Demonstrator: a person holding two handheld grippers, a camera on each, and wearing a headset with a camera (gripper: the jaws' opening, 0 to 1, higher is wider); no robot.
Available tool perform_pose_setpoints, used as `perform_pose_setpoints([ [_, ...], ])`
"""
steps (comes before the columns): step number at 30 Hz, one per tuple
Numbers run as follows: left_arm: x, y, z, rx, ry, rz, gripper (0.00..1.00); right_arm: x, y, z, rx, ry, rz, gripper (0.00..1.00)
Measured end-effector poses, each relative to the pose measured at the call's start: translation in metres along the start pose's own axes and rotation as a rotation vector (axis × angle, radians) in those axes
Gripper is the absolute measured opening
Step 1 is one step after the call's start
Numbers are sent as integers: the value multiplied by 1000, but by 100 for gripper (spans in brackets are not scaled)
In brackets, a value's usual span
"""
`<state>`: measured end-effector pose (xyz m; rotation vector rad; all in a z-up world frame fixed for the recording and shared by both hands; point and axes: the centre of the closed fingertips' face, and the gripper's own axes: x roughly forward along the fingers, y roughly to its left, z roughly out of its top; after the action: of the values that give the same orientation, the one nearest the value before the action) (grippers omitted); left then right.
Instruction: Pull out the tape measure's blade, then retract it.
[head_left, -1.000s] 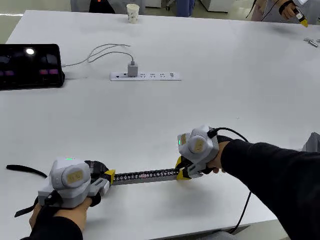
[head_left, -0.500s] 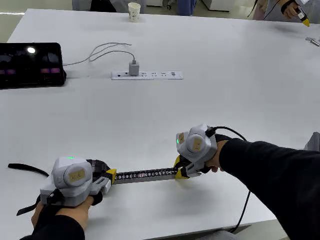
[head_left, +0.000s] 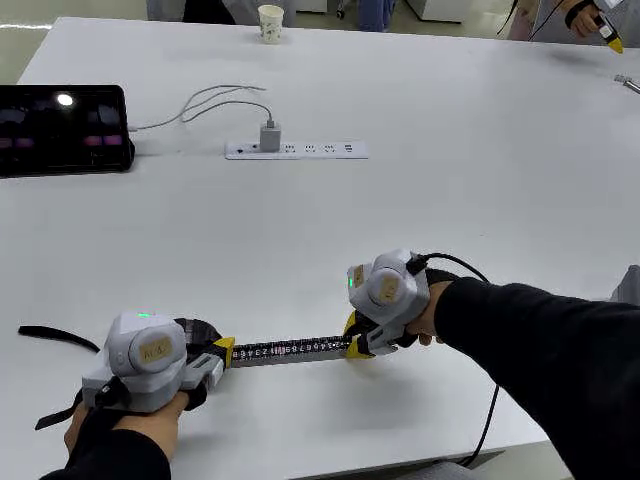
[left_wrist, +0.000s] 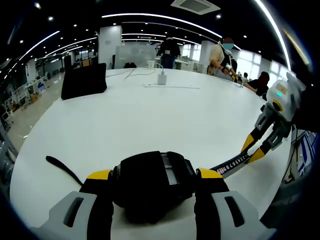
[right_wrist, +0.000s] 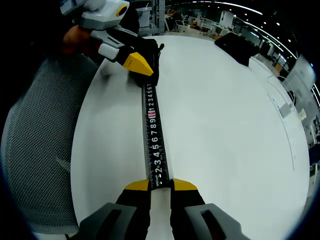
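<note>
The black tape measure case (left_wrist: 152, 182) sits between the yellow-tipped jaws of my left gripper (left_wrist: 155, 175), which is shut on it. In the head view the case (head_left: 197, 333) rests near the table's front edge, with the left gripper (head_left: 218, 352) around it. A short length of dark blade (head_left: 290, 350) with white numbers runs right from the case to my right gripper (head_left: 350, 346). The right gripper (right_wrist: 161, 186) is shut on the blade's end, and the blade (right_wrist: 152, 130) stretches away to the case (right_wrist: 151, 52).
On the white table (head_left: 450, 180) a black strap (head_left: 55, 338) lies left of the case. A dark tablet (head_left: 60, 130), a power strip (head_left: 295, 150) with a charger and cable, and a paper cup (head_left: 270, 22) sit farther back. The front edge is close below both grippers.
The right gripper has come a little to the left, toward the case, and the exposed blade is slightly shorter. The left gripper holds its place.
</note>
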<state>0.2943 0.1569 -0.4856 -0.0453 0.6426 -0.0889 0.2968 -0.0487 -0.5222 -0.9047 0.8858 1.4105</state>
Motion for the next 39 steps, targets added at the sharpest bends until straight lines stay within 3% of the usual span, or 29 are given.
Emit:
perform_pose_setpoints([
  [39, 1, 0, -1, 1, 11, -2, 61, 10, 3, 24, -1, -12, 5, 11],
])
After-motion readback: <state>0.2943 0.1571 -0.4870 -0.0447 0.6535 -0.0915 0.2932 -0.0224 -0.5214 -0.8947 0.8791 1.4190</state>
